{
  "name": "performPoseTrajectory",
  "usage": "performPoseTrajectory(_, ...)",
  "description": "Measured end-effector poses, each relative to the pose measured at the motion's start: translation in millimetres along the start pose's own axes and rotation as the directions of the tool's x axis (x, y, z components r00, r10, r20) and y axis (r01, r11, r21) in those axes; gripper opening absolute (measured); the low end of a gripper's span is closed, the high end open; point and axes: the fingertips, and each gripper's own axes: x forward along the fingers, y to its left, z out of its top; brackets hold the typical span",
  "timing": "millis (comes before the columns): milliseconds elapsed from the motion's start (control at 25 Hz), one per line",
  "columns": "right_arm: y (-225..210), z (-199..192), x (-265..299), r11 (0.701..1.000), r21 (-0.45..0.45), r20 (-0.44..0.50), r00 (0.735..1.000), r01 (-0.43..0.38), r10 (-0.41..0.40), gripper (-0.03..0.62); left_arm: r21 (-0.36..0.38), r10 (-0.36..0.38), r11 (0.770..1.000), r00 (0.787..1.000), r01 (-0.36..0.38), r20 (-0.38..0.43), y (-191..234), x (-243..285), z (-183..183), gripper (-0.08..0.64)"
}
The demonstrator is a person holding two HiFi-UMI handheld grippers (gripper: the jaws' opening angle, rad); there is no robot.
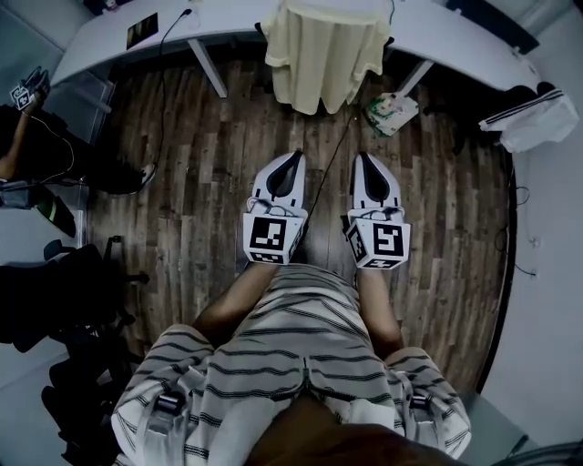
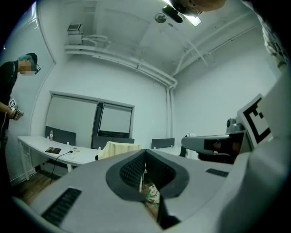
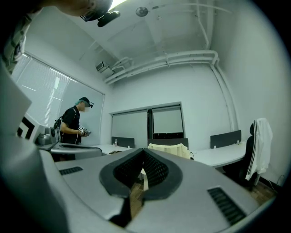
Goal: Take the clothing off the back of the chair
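Pale yellow clothing (image 1: 326,50) draped over a chair back hidden beneath it, at the table (image 1: 109,45) edge. Dead ahead of both tongs, well apart across wooden floor (image 1: 200,182), width running crosswise. Left tongs (image 1: 296,157) and right tongs (image 1: 364,157) side by side, equally near, both pressed together, holding nothing.

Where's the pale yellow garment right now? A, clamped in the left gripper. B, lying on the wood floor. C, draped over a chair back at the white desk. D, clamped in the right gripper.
C: the pale yellow garment hangs at the white desk, ahead of the left gripper and right gripper, both shut on nothing.
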Motion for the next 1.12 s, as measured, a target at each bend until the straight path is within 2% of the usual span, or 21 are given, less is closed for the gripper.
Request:
performPoseTrajectory(360,-7,2,94,0.999,0.005,-0.025,0.999,0.041,-0.041,0.02,0.004,-0.049,0.999,0.999,0.049,-0.017,66,73,4,0.023)
performPoseTrajectory(760,-24,-8,142,0.996,0.033,-0.053,0.996,0.079,-0.077,0.02,-0.016,-0.06,0.998,0.998,0.059,-0.032,95,120,-2,0.023)
performPoseTrajectory(920,-40,-10,159,0.995,0.038,-0.054,0.994,0.094,-0.092,0.02,-0.05,-0.062,0.997,0.996,0.059,-0.062,102,141,-16,0.023)
performPoseTrajectory(1120,-66,-17,186,0.994,0.056,-0.064,0.994,0.093,-0.089,0.02,-0.044,-0.041,0.998,0.996,0.038,-0.074,113,172,-19,0.024)
